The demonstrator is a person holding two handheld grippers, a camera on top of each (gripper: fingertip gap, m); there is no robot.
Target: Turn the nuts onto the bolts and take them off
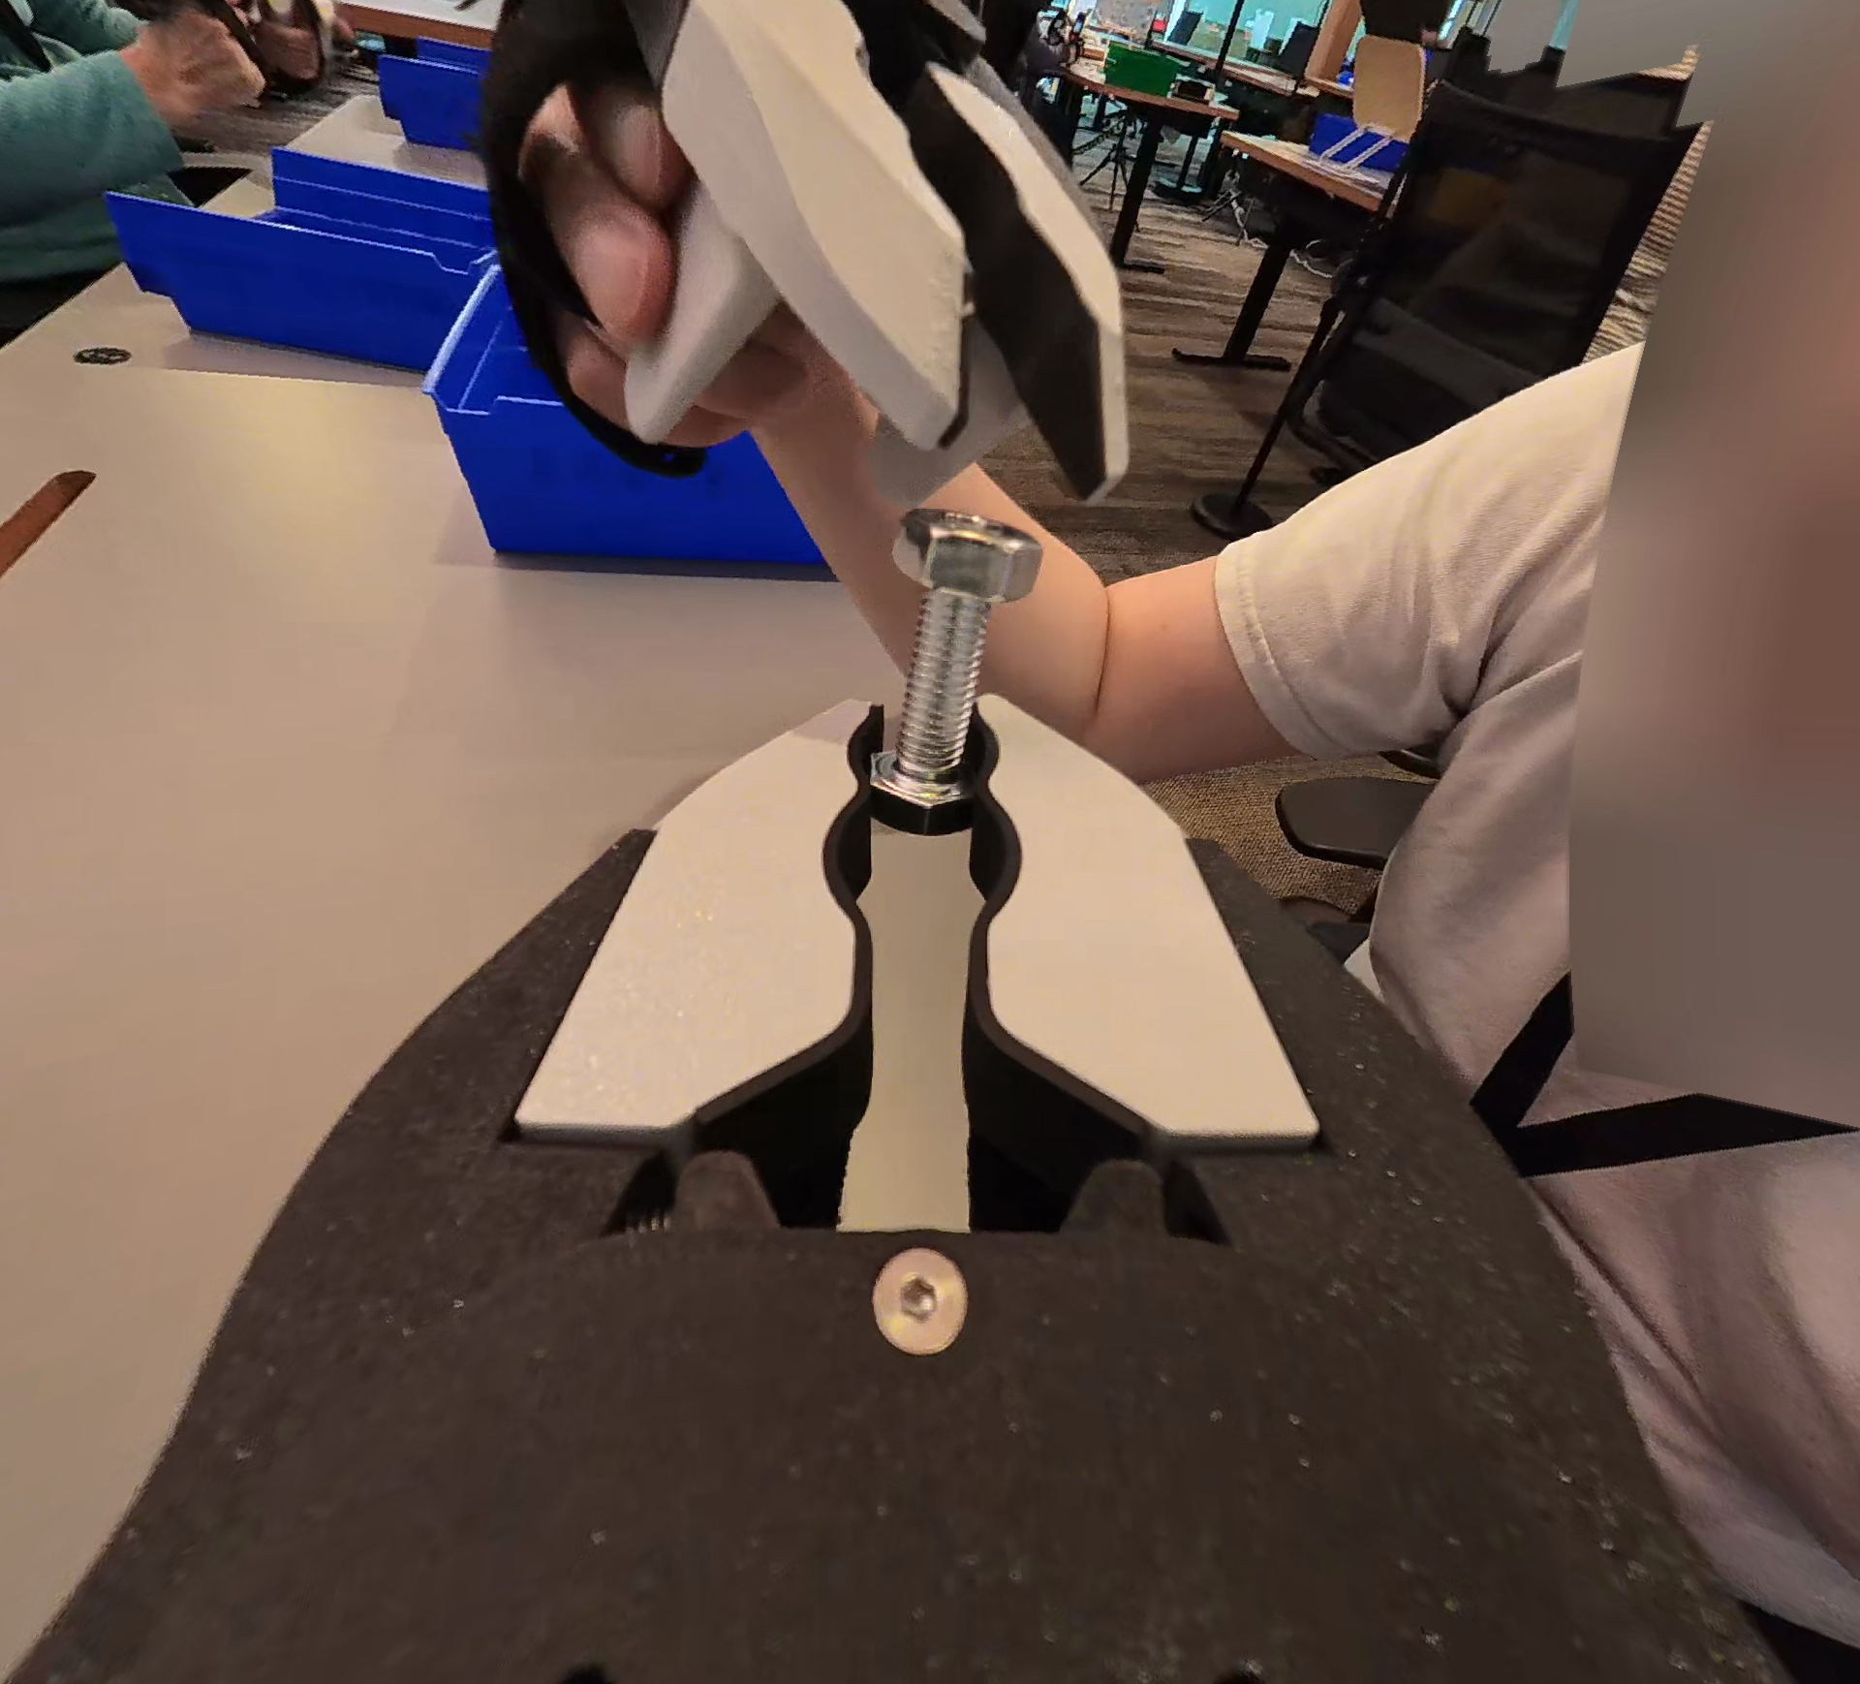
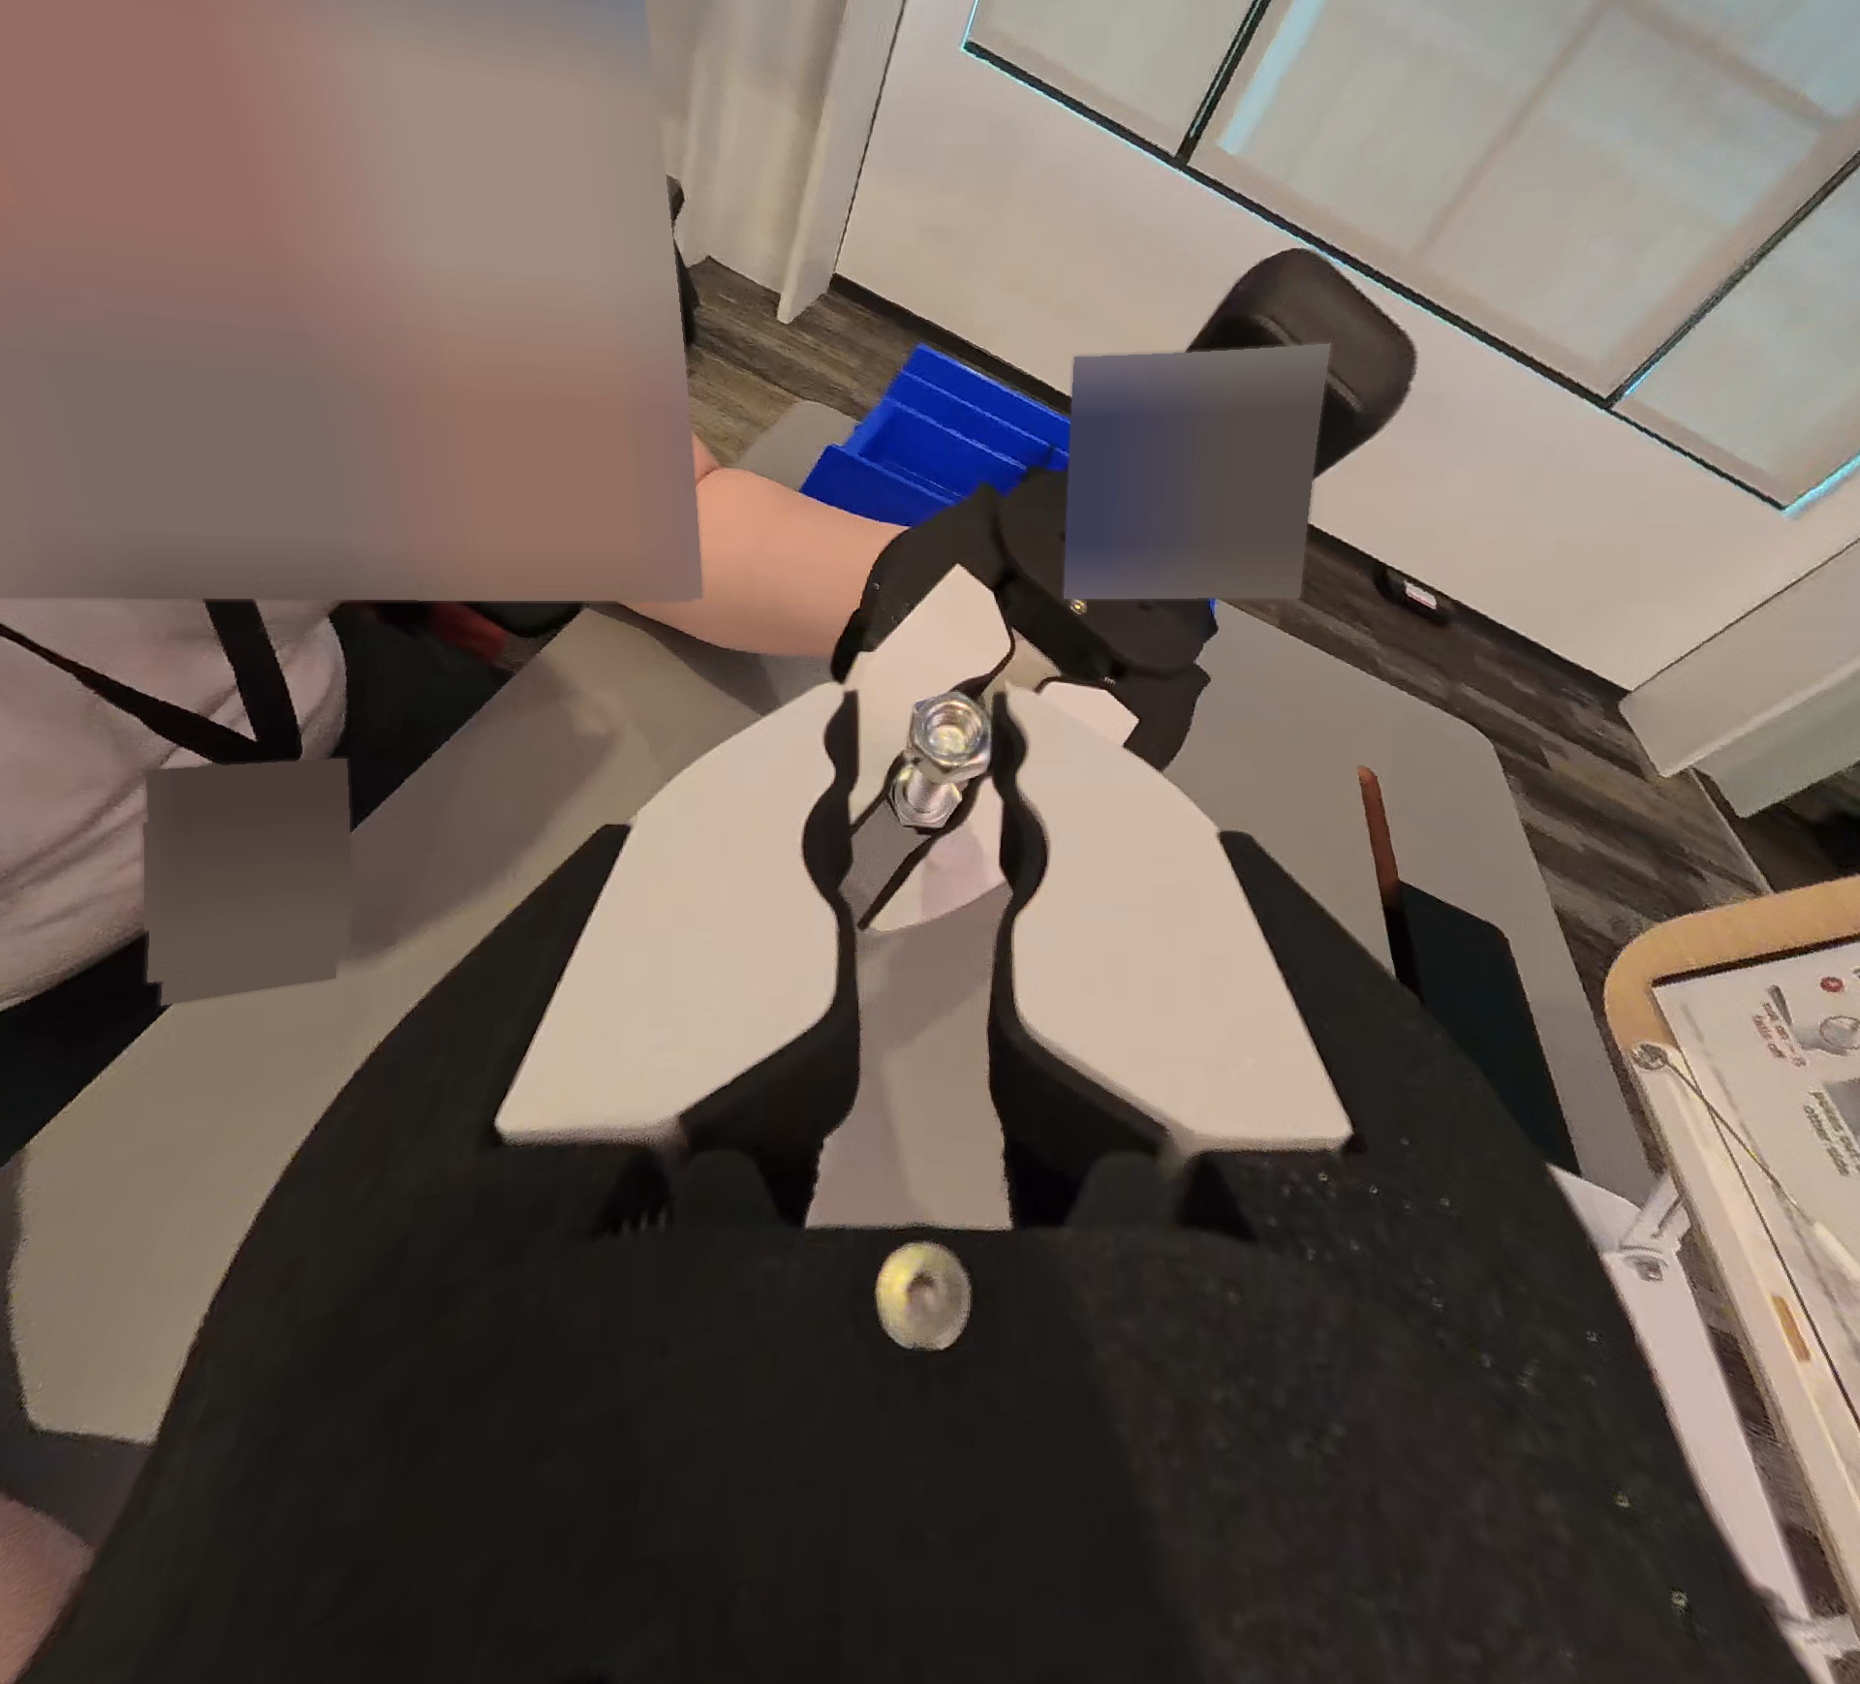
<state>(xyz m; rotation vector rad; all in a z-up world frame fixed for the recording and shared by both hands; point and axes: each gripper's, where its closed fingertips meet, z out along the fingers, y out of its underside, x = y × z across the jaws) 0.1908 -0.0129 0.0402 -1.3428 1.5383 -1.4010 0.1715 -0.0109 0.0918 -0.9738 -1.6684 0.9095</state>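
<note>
Steel on steel: the left gripper (image 1: 921, 790) is clamped on the nut (image 1: 918, 792), with the bolt (image 1: 951, 659) standing head-up out of it. Only the bolt's tip seems threaded in, though the fingers (image 1: 725, 921) hide that end, so most of the turning is left, whichever way it goes. Just above the bolt head hangs the right gripper (image 2: 924, 735), fingers parted around it without touching. Behind the bolt, blue bins (image 1: 604, 468) sit on the grey counter (image 1: 252, 679); nothing blocks the approach.
</note>
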